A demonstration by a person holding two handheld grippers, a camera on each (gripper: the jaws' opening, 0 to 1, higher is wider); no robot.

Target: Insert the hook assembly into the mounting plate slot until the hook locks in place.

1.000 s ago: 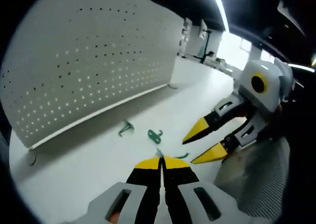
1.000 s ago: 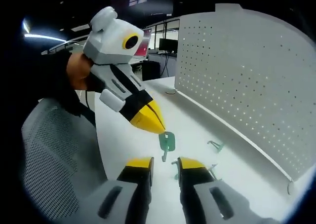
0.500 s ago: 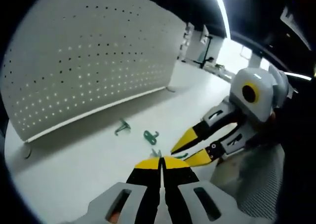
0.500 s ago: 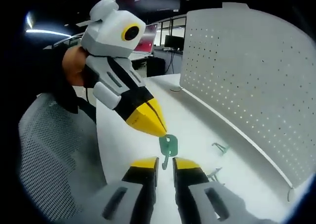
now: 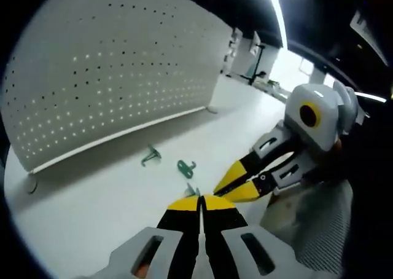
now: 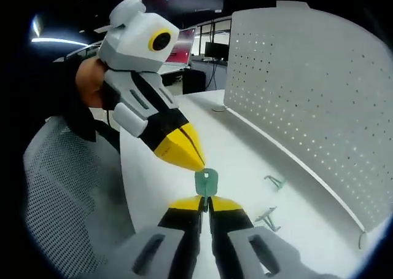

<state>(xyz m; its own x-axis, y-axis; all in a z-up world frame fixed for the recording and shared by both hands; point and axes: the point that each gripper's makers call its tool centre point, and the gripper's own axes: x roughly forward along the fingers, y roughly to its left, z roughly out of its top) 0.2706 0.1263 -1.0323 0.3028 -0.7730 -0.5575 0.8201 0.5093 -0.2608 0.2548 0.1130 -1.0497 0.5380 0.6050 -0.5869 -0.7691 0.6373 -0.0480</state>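
Here the pegboard [image 5: 116, 76] stood upright on the white table [image 5: 92, 223], largest in both views. In the right gripper view the left gripper [image 6: 195, 163] and the right gripper [image 6: 204, 204] both pinched one green hook [image 6: 206, 182] above the table, jaws together on it; two more hooks [image 6: 274, 182] lay near the pegboard. The left gripper view showed two hooks [image 5: 151, 155] lying apart on the table.

We see the white perforated metal pegboard panel [image 6: 313, 101] standing upright along the far edge of the white table [image 6: 245, 162]. Before it on the table lie two small green plastic hooks [image 6: 274, 182] [image 6: 268, 217], near each other, apart from the panel's foot.
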